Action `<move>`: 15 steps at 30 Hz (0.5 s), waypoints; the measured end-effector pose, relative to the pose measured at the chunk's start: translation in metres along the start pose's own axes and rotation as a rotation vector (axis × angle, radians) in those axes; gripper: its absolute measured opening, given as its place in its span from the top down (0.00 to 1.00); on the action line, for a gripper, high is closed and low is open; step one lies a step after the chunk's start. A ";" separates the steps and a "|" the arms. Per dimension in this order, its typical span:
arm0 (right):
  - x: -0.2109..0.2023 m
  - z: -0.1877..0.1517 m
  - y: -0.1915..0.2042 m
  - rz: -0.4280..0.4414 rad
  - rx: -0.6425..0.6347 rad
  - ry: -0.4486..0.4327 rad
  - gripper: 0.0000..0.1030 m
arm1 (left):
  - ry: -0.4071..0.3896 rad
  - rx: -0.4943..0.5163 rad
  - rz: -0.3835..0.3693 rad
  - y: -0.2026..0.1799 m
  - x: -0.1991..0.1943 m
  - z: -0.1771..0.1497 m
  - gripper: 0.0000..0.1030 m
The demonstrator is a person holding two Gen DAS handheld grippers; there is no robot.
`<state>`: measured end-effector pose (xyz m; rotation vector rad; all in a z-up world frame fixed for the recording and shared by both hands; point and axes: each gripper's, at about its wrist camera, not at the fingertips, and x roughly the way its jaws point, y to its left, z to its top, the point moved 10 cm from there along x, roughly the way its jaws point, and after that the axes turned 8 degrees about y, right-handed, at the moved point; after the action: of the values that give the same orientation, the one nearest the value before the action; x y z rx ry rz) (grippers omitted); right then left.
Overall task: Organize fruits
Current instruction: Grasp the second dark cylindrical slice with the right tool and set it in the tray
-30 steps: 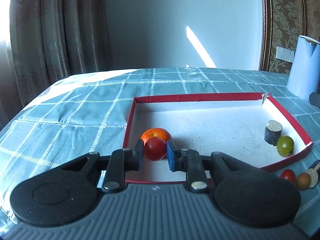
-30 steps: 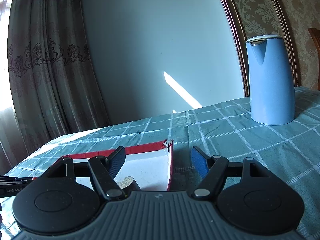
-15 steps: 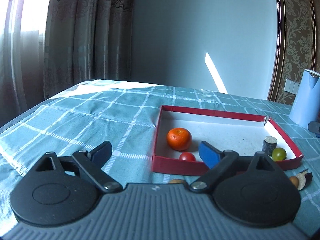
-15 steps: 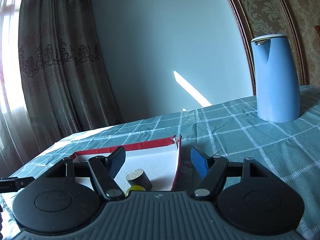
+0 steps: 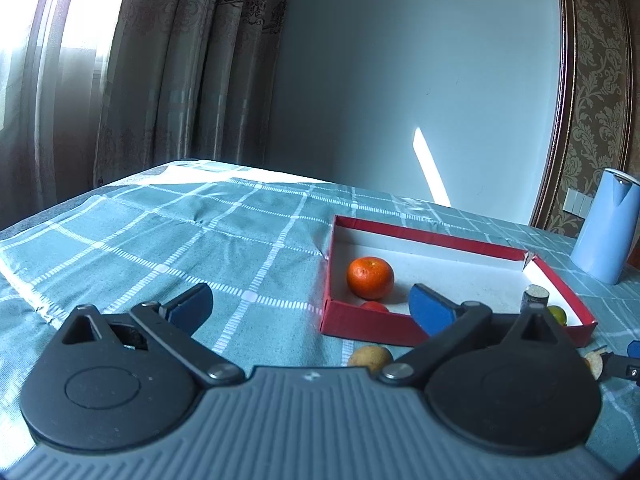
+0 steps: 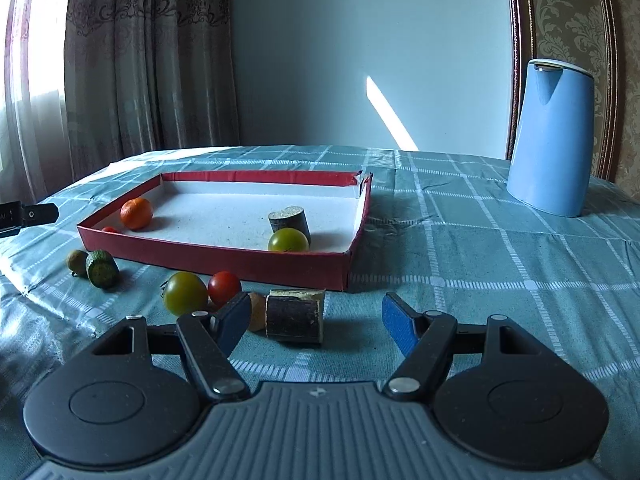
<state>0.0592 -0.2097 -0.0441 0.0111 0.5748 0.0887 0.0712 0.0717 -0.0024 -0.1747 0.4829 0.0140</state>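
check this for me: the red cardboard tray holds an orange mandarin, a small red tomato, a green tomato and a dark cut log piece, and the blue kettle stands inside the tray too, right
Not quite: the blue kettle stands outside the red cardboard tray, on the checked tablecloth beyond its far right corner, as the right wrist view shows. The orange mandarin, small red tomato, green tomato and dark cut log piece are inside.

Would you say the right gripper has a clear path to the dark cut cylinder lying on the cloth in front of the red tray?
Probably yes: the right gripper is open, the dark cylinder lies just ahead between its fingers, with only a small tan piece touching its left end.
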 end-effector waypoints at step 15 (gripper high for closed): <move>0.008 -0.005 0.010 0.043 0.003 0.055 0.70 | 0.010 -0.003 -0.008 0.000 0.002 -0.001 0.00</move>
<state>0.0628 -0.1993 -0.0523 0.0241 0.6303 0.1306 0.0724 0.0716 -0.0040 -0.1798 0.4919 0.0063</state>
